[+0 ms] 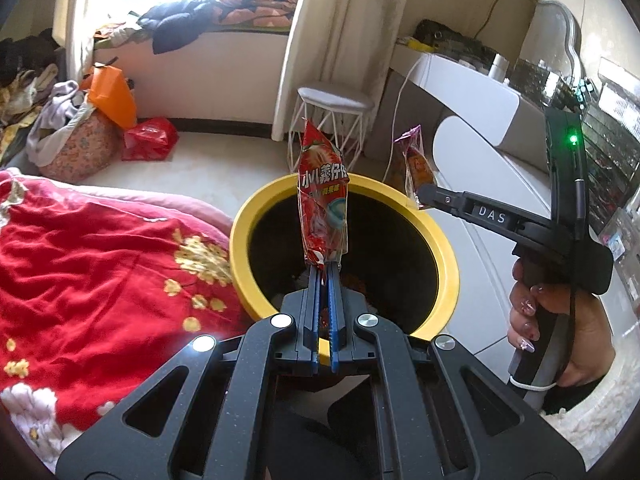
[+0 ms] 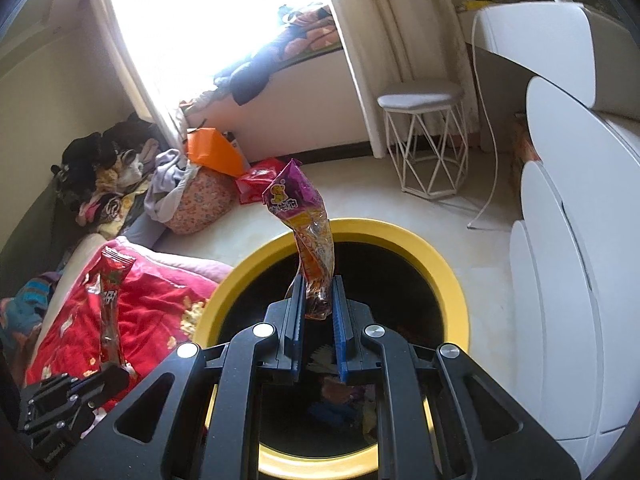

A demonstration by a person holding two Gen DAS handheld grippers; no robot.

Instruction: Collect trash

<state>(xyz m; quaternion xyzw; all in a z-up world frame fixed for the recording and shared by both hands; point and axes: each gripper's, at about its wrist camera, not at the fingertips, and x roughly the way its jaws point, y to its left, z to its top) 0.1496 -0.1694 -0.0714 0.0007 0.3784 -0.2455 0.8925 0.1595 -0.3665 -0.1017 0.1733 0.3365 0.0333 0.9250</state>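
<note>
Both grippers tilt downward over the yellow-rimmed bin (image 1: 440, 240) at centre frame. The left gripper (image 1: 325, 268) pinches the bottom edge of a red strawberry snack wrapper (image 1: 322, 196) printed with Chinese characters, standing upright above the bin's mouth. The right gripper (image 2: 318, 292), marked "DAS" and held by a hand (image 1: 560, 328) at right, clamps a purple-topped snack wrapper (image 2: 308, 232). A red floral quilt (image 1: 100, 260) lies lower left, a white stool (image 2: 424, 136) behind.

Bright window (image 2: 208, 12) with cream curtains (image 1: 320, 40), pale floor (image 2: 360, 200), white wire-legged stool (image 2: 424, 140), red floral bedspread (image 1: 100, 260)
</note>
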